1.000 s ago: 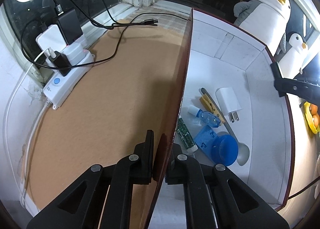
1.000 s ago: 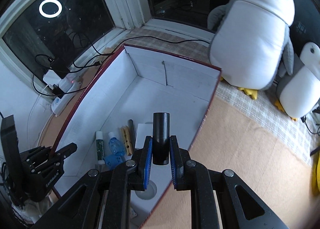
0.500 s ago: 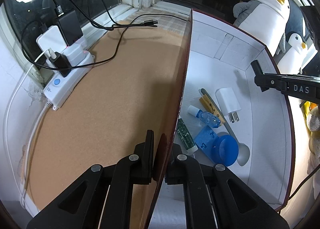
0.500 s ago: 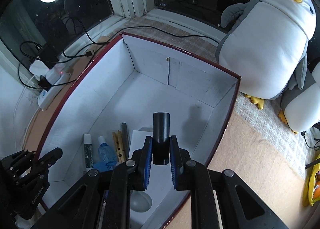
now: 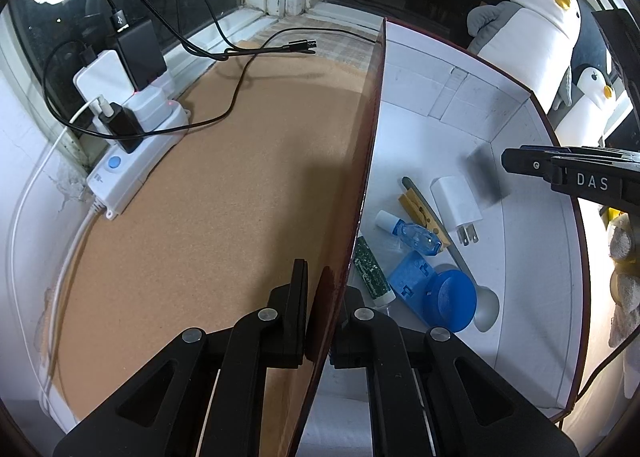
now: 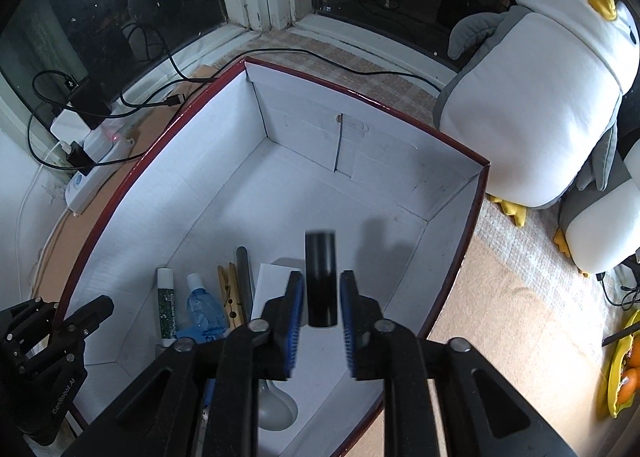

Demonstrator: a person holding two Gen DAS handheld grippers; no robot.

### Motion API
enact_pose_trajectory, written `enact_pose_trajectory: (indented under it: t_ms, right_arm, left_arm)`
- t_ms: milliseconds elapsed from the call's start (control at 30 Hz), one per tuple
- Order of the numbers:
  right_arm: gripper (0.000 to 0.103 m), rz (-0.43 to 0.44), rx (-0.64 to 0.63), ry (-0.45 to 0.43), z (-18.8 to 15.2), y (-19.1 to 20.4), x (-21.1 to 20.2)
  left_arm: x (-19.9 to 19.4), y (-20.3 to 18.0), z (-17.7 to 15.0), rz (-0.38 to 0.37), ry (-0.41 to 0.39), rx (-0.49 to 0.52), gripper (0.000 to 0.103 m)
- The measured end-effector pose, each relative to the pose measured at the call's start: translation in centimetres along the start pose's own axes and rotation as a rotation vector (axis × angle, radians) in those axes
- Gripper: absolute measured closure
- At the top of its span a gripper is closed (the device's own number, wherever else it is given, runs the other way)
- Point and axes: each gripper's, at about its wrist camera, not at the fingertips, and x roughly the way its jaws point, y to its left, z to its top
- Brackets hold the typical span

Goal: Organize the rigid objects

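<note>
hovering over the white-lined box (image 6: 224,193), the right tool (image 6: 320,303) has its blue pads (image 6: 294,313) opening up, and the black cylinder (image 6: 320,277) sits between them with a visible gap on each side, blurry, above the box floor. the left tool (image 5: 320,311) is pressed together on the box's dark red side wall (image 5: 362,161), pinching it near the corner. inside the box near that wall: a green tube (image 5: 370,271), a small blue bottle (image 5: 416,235), a wooden clothespin (image 5: 424,217), a white charger plug (image 5: 456,205), a metal spoon (image 5: 486,305) and a blue plastic piece (image 5: 436,295). a power strip (image 5: 132,161) sits on the tan worktop (image 5: 220,217), and a big plush penguin (image 6: 544,97) is just beside the box.
</note>
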Motion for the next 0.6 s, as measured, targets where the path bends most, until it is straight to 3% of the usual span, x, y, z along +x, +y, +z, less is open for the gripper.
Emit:
enact_pose_trajectory:
  t_ms: [333, 600]
  right_arm:
    - [0.07, 0.061, 0.02, -0.061, -2.3, 0.2, -3.7]
    - [0.06, 0.094, 0.058, -0.139, -6.8, -0.1, -8.1]
  left_arm:
    - [-1.1, -0.2, -0.2, 0.004, -0.016, 0.027, 0.096]
    - [-3.5, -0.8, -0.8, 0.003, -0.058, 0.033, 0.086]
